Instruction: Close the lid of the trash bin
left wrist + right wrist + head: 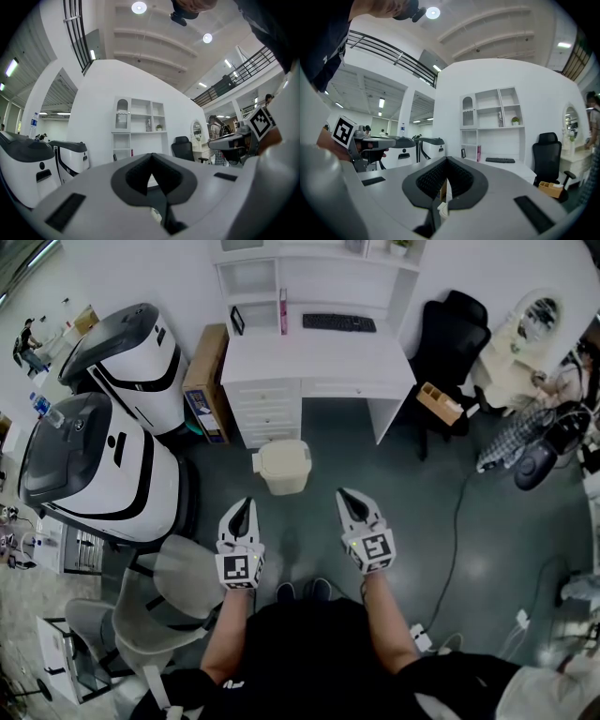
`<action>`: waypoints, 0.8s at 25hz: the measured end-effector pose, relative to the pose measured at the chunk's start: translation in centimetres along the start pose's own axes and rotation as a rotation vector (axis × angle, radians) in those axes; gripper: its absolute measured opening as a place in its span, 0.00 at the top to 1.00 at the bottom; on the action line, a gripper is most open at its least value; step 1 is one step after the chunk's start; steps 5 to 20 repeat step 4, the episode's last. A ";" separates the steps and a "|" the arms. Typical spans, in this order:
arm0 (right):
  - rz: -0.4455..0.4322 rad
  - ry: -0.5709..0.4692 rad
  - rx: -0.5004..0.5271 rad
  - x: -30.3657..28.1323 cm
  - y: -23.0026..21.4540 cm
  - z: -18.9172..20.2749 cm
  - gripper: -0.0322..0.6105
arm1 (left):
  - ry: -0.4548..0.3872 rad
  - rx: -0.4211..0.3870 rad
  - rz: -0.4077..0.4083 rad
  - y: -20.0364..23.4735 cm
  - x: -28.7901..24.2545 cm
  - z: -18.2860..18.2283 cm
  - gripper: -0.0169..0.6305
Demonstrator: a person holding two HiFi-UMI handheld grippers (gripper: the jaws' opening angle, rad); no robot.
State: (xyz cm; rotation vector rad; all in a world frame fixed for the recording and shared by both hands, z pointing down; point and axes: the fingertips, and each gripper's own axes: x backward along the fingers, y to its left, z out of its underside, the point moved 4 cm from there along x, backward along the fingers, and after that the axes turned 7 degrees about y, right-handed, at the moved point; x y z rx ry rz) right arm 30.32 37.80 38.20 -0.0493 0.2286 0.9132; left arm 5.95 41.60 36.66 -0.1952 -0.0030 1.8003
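1. Jaws of the left gripper (pixel 242 505) and the right gripper (pixel 350 497) are pressed together. Each is empty, and they are held side by side, pointing forward.
2. The cream trash bin (pixel 282 467) stands on the floor ahead of both jaw tips, between their lines, lower down and untouched. From above, it cannot be told whether its lid is fully down.
3. Risk: a push landing on the bin's wall rather than its lid would probably slide or tip it towards the white desk (pixel 319 362) beyond.
4. Risk: closed tips pressing off-centre may skid off the smooth lid, leaving it ajar.
5. Risk: two grippers converging could knock together above the bin.
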 end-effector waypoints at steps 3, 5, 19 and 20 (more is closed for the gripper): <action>-0.001 0.019 -0.002 -0.2 -0.1 0.3 0.95 | -0.001 0.015 0.001 -0.1 -0.1 -0.2 0.96; -0.003 0.024 -0.006 -0.2 -0.1 0.3 0.95 | -0.003 0.022 0.000 -0.2 -0.2 -0.2 0.96; -0.003 0.024 -0.006 -0.2 -0.1 0.3 0.95 | -0.003 0.022 0.000 -0.2 -0.2 -0.2 0.96; -0.003 0.024 -0.006 -0.2 -0.1 0.3 0.95 | -0.003 0.022 0.000 -0.2 -0.2 -0.2 0.96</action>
